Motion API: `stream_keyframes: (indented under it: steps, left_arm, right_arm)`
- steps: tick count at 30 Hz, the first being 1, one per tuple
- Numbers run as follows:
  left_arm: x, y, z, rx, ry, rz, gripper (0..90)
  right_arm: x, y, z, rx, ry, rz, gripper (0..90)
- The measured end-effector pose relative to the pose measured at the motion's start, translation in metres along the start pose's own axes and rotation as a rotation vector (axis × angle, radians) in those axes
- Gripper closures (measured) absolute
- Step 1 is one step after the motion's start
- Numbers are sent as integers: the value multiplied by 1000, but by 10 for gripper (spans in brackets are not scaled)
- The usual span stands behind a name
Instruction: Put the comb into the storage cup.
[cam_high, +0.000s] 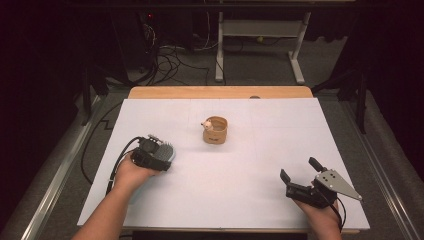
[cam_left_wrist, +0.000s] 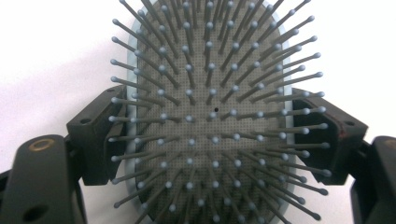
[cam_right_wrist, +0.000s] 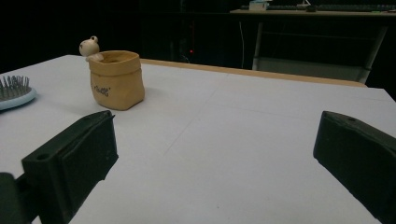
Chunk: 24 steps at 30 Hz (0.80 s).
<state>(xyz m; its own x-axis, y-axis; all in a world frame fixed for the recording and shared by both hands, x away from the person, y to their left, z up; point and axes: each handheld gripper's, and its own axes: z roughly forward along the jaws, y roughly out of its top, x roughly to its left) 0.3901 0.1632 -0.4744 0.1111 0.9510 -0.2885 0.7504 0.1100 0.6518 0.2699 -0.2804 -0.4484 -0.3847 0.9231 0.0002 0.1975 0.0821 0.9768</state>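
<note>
A light-blue hairbrush (cam_high: 168, 149) with grey ball-tipped bristles lies bristles-up at the left of the white tabletop. My left gripper (cam_high: 161, 152) straddles its head. In the left gripper view the hairbrush (cam_left_wrist: 215, 116) sits between the two black jaws of the left gripper (cam_left_wrist: 212, 128), which press on its rim from both sides. My right gripper (cam_high: 298, 169) rests at the right front, jaws wide apart with nothing between them. From the right gripper (cam_right_wrist: 217, 126), bare table lies ahead. A tan pot (cam_high: 215, 131) with a small animal figure on its rim stands mid-table.
The tan pot (cam_right_wrist: 116, 81) is ahead and to the left in the right gripper view, and the hairbrush (cam_right_wrist: 14, 93) lies at that view's left edge. A white sheet (cam_high: 225, 175) covers the wooden table (cam_high: 220, 92). Cables (cam_high: 165, 60) and desk legs (cam_high: 297, 50) lie beyond the far edge.
</note>
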Motion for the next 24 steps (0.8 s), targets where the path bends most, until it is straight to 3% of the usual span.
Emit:
stream_keyframes:
  steps: [14, 20, 24]
  left_arm:
    - [1, 0, -7, -31, -7, 12, 209]
    - [-1, 0, -14, -61, -45, -9, 209]
    - [-4, -1, -19, -96, -86, 0, 209]
  right_arm:
    - [0, 0, -1, -6, -1, 4, 4]
    - [-1, 1, -1, -9, -3, 7, 4]
    - [-1, 1, -2, -10, -5, 7, 4]
